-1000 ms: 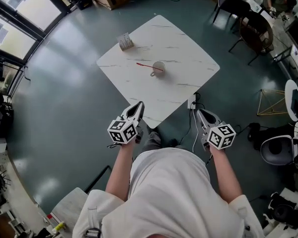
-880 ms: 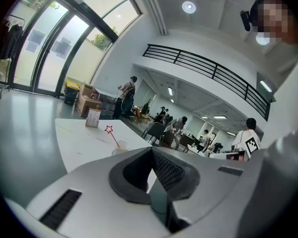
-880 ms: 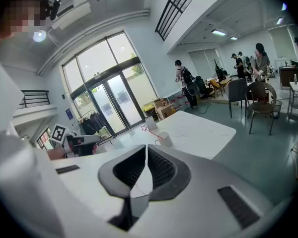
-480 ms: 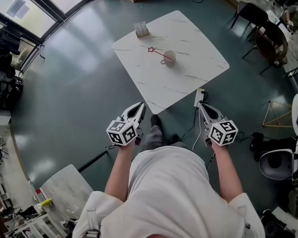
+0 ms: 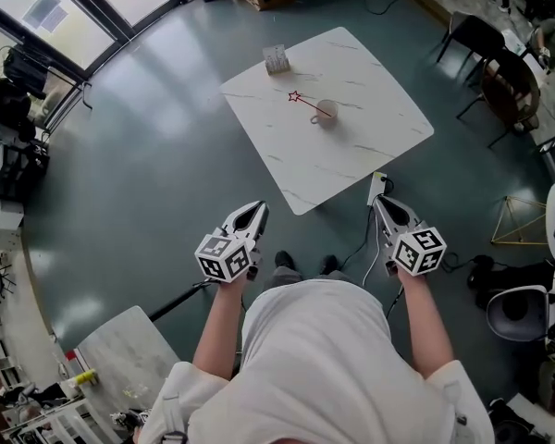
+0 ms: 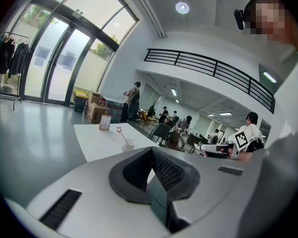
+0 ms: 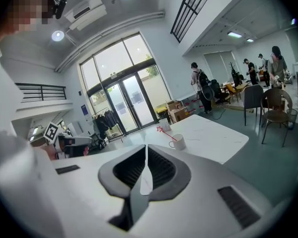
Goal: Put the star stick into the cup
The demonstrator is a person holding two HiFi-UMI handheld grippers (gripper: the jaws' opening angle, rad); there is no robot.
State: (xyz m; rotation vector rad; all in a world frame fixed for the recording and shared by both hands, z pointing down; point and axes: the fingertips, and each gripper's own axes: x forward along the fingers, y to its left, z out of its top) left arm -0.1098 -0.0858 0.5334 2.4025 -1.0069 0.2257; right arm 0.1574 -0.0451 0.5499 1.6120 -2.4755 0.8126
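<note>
the left gripper, low and left of centre, and the right gripper beside it both had jaws pressed together, empty, well short of the table. in the upper middle, the star stick seemingly leaned out of the cup, star toward the upper left.

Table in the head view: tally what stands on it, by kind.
cup: 1
star stick: 1
small box: 1
Total: 3
</note>
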